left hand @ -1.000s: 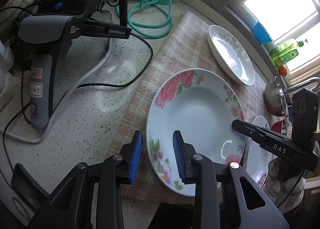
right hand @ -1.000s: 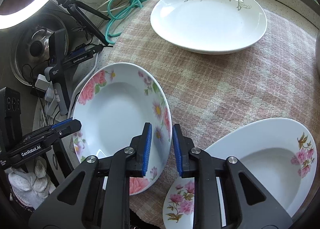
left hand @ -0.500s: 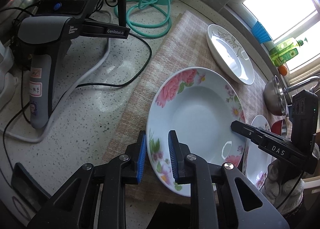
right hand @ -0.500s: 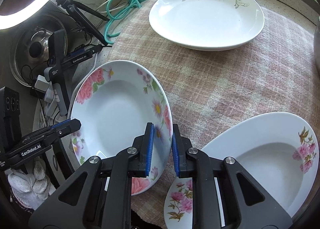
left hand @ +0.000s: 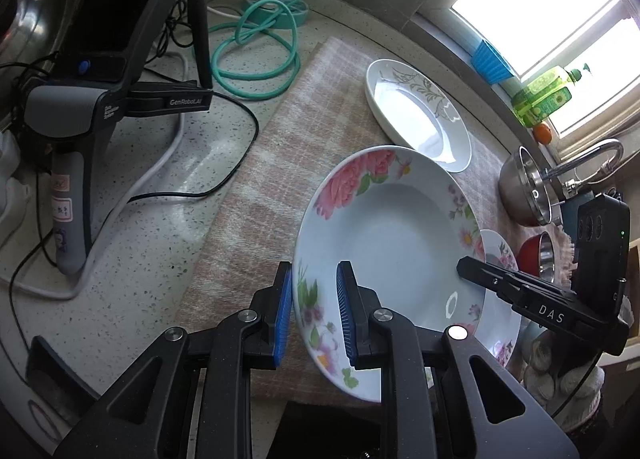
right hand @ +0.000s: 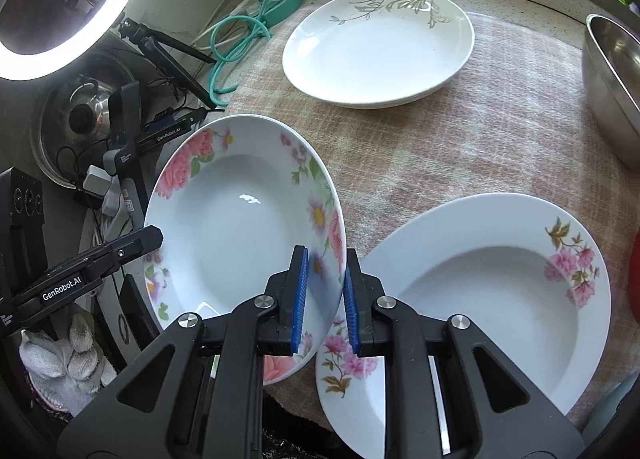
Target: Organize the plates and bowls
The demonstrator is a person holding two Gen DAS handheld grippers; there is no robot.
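A deep white plate with pink roses (left hand: 392,243) (right hand: 236,227) is held tilted above the checked cloth (left hand: 288,147) by both grippers. My left gripper (left hand: 314,311) is shut on its near rim. My right gripper (right hand: 324,295) is shut on the opposite rim. A second floral plate (right hand: 492,291) lies on the cloth just right of the right gripper and shows behind the held plate in the left wrist view (left hand: 500,255). A white plate with a grey leaf pattern (left hand: 416,111) (right hand: 380,47) lies at the far end of the cloth.
A steel bowl (left hand: 520,191) (right hand: 608,83) and a red bowl (left hand: 536,255) sit at the cloth's right side by the tap. A spare gripper on a stand (left hand: 80,131), cables and a green hose (left hand: 256,47) crowd the counter left. A ring light (right hand: 60,7) stands far left.
Both grippers closed onto the rose plate's rims. The plate has lifted off the cloth and tilted, its left-gripper side rising.
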